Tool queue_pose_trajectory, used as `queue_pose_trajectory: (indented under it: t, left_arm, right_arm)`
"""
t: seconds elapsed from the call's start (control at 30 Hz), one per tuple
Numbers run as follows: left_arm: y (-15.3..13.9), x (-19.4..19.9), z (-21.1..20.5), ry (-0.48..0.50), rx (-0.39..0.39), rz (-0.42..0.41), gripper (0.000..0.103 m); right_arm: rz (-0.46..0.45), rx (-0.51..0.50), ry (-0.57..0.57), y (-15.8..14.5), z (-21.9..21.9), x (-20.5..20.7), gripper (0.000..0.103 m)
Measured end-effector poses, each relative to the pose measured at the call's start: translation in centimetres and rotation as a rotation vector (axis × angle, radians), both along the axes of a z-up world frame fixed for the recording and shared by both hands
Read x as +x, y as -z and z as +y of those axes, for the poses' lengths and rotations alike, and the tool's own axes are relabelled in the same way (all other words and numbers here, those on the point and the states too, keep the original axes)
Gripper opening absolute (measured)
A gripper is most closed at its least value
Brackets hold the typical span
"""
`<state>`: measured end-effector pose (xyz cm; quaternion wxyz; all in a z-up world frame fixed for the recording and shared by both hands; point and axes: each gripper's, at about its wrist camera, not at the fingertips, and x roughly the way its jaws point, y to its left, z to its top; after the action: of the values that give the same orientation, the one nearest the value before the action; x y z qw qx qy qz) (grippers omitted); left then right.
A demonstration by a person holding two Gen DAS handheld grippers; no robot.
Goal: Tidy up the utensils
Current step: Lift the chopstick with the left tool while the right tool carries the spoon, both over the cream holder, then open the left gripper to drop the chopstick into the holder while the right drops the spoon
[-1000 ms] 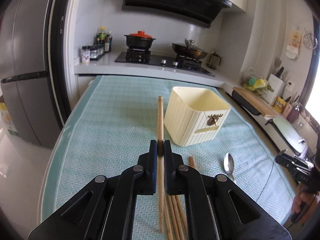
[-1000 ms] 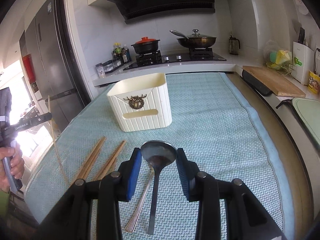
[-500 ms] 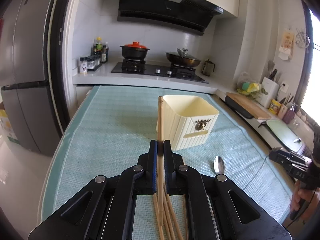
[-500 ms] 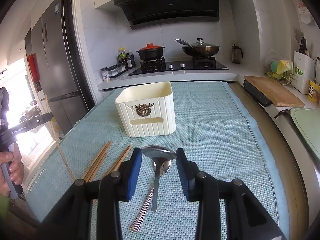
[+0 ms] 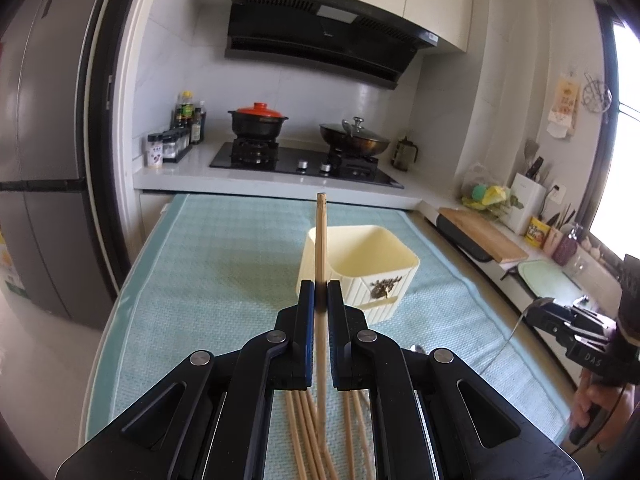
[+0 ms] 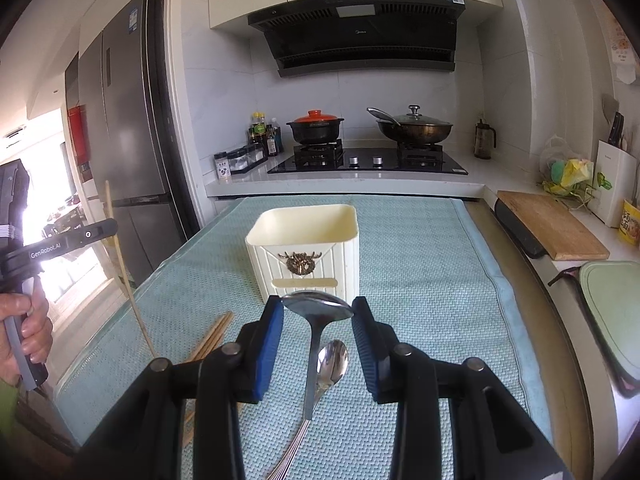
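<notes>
My left gripper (image 5: 320, 292) is shut on a wooden chopstick (image 5: 320, 240) held up above the teal mat, in front of the cream utensil holder (image 5: 368, 264). Several more chopsticks (image 5: 308, 432) lie on the mat below it. My right gripper (image 6: 318, 312) is shut on the bowl of a steel spoon (image 6: 318, 306), lifted above the mat. A second spoon (image 6: 332, 362) lies on the mat beneath it. The holder (image 6: 306, 248) stands just beyond. The left gripper with its chopstick (image 6: 120, 264) shows at the left of the right wrist view.
The teal mat (image 6: 420, 248) covers the table. A stove with a red-lidded pot (image 6: 316, 130) and a wok (image 6: 412, 128) stands at the back. A wooden cutting board (image 6: 552, 224) lies on the right counter. A fridge (image 5: 36, 184) stands left.
Both grippers have risen from the mat, the left lifting its chopstick and the right lifting its spoon. The holder now looks lower in both views.
</notes>
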<state>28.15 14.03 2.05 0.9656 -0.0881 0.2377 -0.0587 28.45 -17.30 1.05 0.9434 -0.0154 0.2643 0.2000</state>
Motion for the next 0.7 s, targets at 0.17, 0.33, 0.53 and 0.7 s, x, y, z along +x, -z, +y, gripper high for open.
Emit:
queue_pose_trajectory:
  t: [0.17, 0.33, 0.53, 0.7]
  left_arm:
    - [-2.2, 2.6, -0.4, 0.019, -0.008, -0.015, 0.004]
    - [-5.2, 6.3, -1.2, 0.035, -0.018, -0.036, 0.004]
    - [-9.2, 11.5, -2.7, 0.04, -0.015, -0.077, 0.004]
    - [-10.1, 15.9, -4.1, 0.018, 0.002, -0.091, 0.004]
  right_arm:
    - [-0.029, 0.004, -0.017, -2.3, 0.5, 1.7, 0.036]
    - [-0.052, 0.02, -0.03, -5.2, 1.1, 4.7, 0.036]
    - [-0.094, 0.029, -0.042, -9.4, 2.4, 9.4, 0.036]
    - [-0.123, 0.03, -0.053, -11.5, 4.1, 13.7, 0.036]
